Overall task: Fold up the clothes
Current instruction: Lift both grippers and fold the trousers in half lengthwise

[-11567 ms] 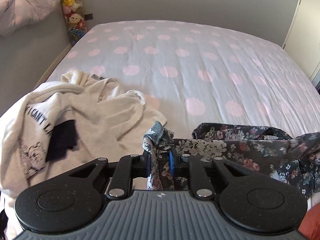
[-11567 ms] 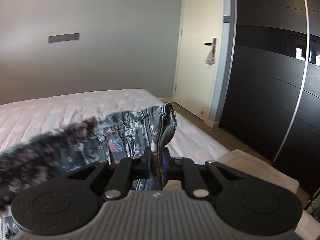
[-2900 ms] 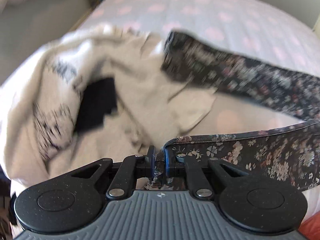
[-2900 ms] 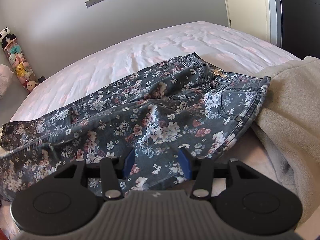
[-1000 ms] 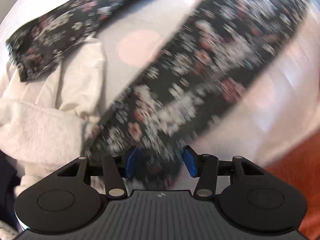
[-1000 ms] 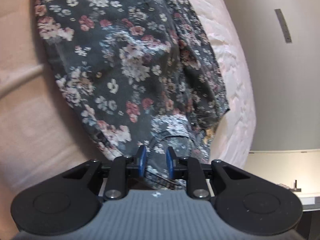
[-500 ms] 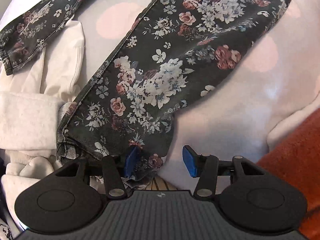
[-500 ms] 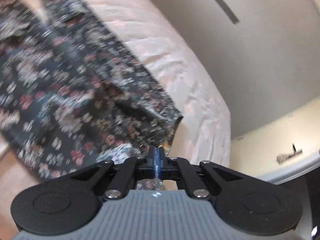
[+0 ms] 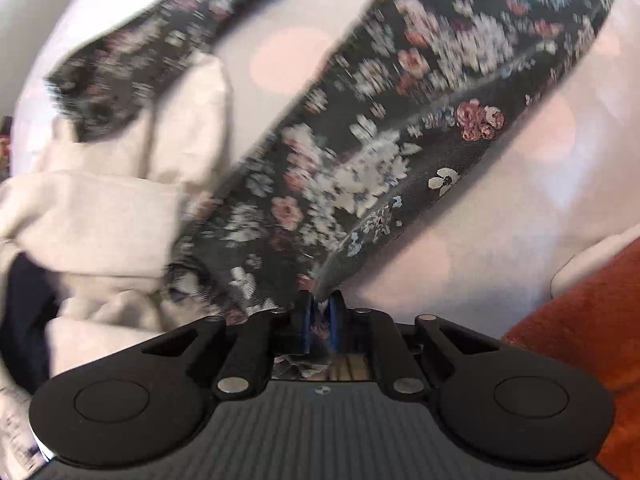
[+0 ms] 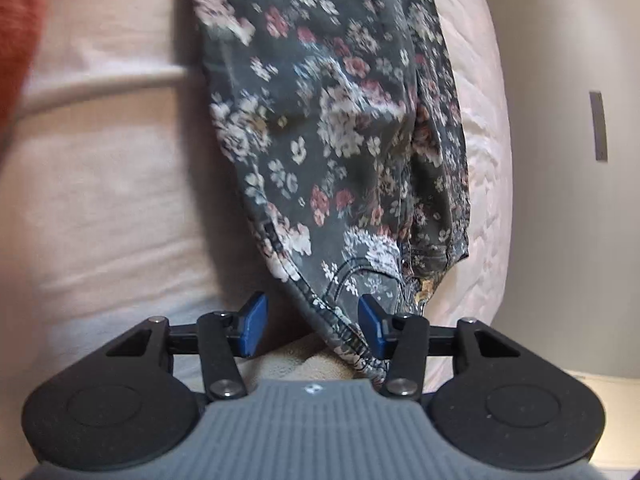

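Note:
Dark floral jeans (image 9: pixel 360 152) lie across the polka-dot bed sheet (image 9: pixel 520 184). In the left wrist view my left gripper (image 9: pixel 320 312) is shut on the edge of one trouser leg near its hem, and the cloth rises in a ridge from the blue pads. The other leg (image 9: pixel 132 60) runs off to the upper left over a cream garment. In the right wrist view the waist end of the floral jeans (image 10: pixel 340 140) lies flat, and my right gripper (image 10: pixel 312 324) stands open with the waistband edge between its blue pads (image 10: pixel 252 324).
A cream sweatshirt (image 9: pixel 100 208) with a dark patch is heaped at the left. An orange-red cloth (image 9: pixel 580 328) fills the lower right corner. A beige blanket (image 10: pixel 296 364) shows under the right gripper. The grey wall (image 10: pixel 560 160) stands beyond the bed's edge.
My left gripper has shut on the trouser leg's edge and pulls it up. My right gripper, shut on the waistband half a second ago, has let go and opened.

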### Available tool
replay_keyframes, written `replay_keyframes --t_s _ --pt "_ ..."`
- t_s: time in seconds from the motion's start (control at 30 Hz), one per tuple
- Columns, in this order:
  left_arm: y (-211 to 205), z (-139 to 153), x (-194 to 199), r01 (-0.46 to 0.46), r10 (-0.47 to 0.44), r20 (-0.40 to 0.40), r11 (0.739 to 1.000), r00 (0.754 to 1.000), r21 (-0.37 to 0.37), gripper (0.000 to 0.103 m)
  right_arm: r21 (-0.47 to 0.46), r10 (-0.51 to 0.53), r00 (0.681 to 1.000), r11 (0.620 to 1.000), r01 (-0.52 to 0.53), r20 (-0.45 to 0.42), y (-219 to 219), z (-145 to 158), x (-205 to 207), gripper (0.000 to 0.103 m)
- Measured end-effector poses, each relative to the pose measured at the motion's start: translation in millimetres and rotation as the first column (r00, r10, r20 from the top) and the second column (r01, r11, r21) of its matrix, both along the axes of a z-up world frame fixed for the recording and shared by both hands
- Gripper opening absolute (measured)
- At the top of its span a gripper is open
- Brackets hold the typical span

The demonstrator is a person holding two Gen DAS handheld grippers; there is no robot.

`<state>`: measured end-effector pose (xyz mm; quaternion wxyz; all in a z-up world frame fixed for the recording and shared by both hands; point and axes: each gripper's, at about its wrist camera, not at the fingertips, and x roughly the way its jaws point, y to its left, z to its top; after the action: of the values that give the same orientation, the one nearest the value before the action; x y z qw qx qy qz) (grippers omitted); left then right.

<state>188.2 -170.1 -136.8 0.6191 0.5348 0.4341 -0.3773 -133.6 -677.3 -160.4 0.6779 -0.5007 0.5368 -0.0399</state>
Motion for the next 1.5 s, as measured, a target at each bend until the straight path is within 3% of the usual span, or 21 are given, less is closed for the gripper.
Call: replay_keyframes --t_s 0.03,0.07,0.17,0.33,0.5,0.63,0.87,1.13,1.4,1.5 --pt "1.4 8.2 -0.8 -0.009 0.009 0.015 1.000 1.000 -0.018 0.005 -0.004 -0.028 1.000 1.000 0.028 0.012 -3.0 -2.1 3.0 0.042" --pt "5.6 14.5 -2.2 -0.021 0.022 0.025 0.999 0.999 -0.042 0.005 -0.007 -0.055 0.998 0.998 0.055 0.024 -6.0 -4.0 6.0 0.016" --pt "10.6 34.8 -7.2 -0.040 0.049 0.075 0.993 0.996 -0.112 0.004 0.007 -0.148 0.981 0.989 0.148 0.122 -10.0 14.7 14.1 0.007" --pt "14.7 80.2 -17.0 -0.035 0.077 0.199 0.978 0.977 -0.206 0.003 -0.007 -0.228 0.927 0.971 0.240 0.297 -8.1 64.7 13.4 0.006" --pt "23.7 119.4 -28.5 -0.014 0.088 0.259 0.962 0.962 -0.274 0.003 -0.029 -0.217 0.923 0.971 0.238 0.318 5.7 92.7 -19.5 0.006" --pt "24.0 120.6 -36.3 0.006 0.078 0.280 0.958 0.957 -0.286 0.003 -0.028 -0.226 0.930 0.969 0.245 0.291 17.9 84.0 -36.7 0.005" --pt "7.3 116.0 -27.5 -0.010 0.096 0.309 0.963 0.946 -0.270 0.003 0.032 -0.298 0.901 0.952 0.304 0.317 11.0 82.6 -23.7 0.005" --pt "-42.3 121.9 40.7 -0.111 0.187 0.306 0.962 0.933 -0.251 0.003 0.189 -0.417 0.818 0.909 0.372 0.396 -31.8 112.0 26.2 0.005" --pt "-114.5 108.8 140.7 -0.206 0.260 0.312 0.959 0.914 -0.195 0.003 0.276 -0.492 0.762 0.870 0.410 0.420 -93.9 110.6 120.6 0.005" --pt "-143.2 97.7 186.1 -0.239 0.273 0.285 0.960 0.919 -0.149 0.003 0.282 -0.501 0.764 0.864 0.417 0.407 -122.2 101.3 163.9 0.005"
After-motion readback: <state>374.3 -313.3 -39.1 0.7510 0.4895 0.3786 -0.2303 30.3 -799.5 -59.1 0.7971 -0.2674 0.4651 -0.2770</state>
